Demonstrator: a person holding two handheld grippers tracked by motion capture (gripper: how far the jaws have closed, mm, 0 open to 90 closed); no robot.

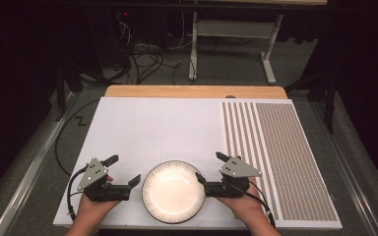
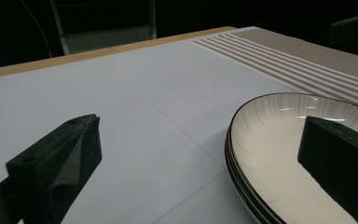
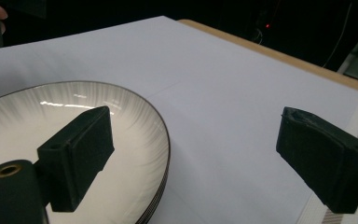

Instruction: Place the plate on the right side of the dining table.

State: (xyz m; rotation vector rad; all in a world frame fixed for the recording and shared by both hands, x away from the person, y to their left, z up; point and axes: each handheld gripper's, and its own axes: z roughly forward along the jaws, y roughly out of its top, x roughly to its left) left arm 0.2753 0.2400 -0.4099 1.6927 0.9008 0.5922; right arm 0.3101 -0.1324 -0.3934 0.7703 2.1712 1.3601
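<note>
Jaws of both the left gripper [image 1: 126, 169] and right gripper [image 1: 209, 167] stand wide beside the flat, round plate [image 1: 173, 191].

— What covers the tabletop [image 1: 197, 91]?
— A white sheet [image 1: 157, 128] over most of it, with a bare wooden strip along the far edge. A mat [image 1: 285, 157] lies on the right side, striped brown and white at its left, finely patterned over the rest.
— And beyond it?
— Grey floor [image 1: 226, 64], a tangle of dark cables [image 1: 142, 59] at the left and a white metal frame [image 1: 231, 29] on two legs. A small red light [image 1: 124, 14] glows in the dark.
</note>
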